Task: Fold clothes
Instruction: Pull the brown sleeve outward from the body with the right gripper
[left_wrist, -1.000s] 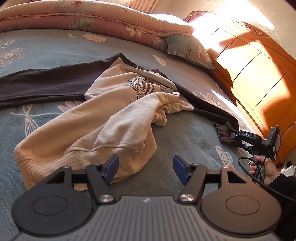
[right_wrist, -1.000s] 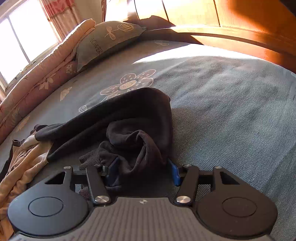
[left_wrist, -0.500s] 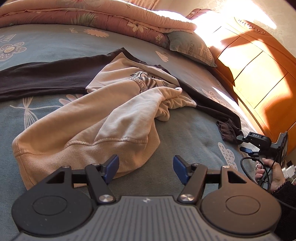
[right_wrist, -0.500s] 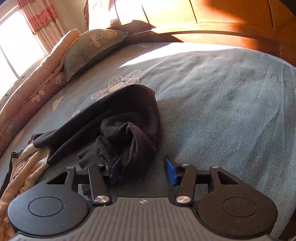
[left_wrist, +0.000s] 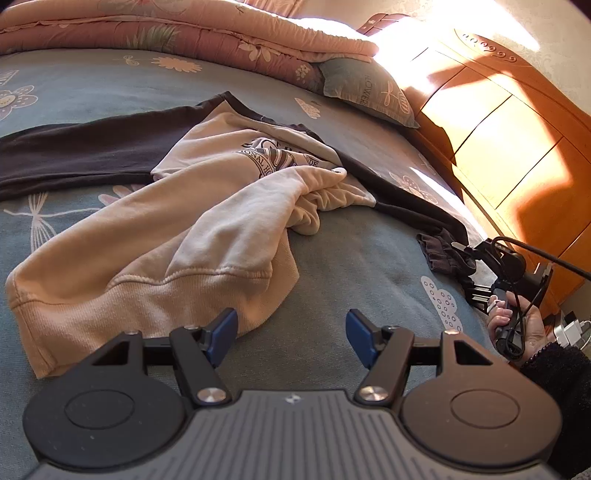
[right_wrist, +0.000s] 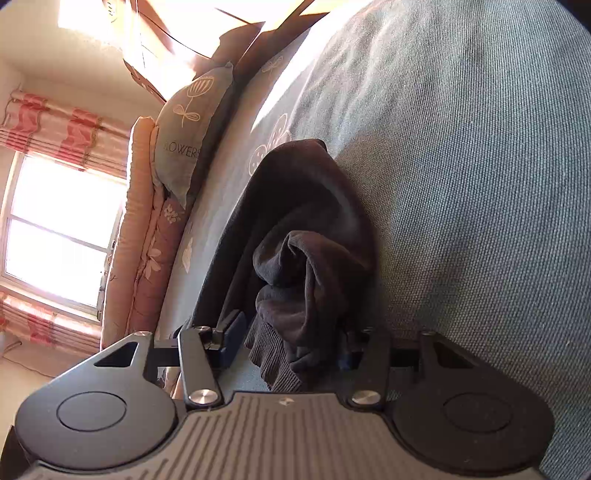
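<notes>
The right tool (right_wrist: 288, 345) has rolled sideways, its jaws closing around the dark sleeve cuff (right_wrist: 295, 332) on the bed (right_wrist: 480, 184); contact unconfirmed. The left tool (left_wrist: 291, 338) hovers, jaws apart and empty, near the cream sweatshirt (left_wrist: 155, 251).

A: How did the left gripper (left_wrist: 291, 338) stand?
B: Tilted downward, its jaws set wide apart with nothing between them.

A: And the right gripper (right_wrist: 286, 341)?
B: Rolled onto its side, as its tilted view showed. Its jaws had just been closing, with dark cloth between them; the near pad stood apart from it, the far pad was hidden.

A: Was a hand visible?
B: The right hand (left_wrist: 517, 326), dark-sleeved, gripped its handle.
</notes>
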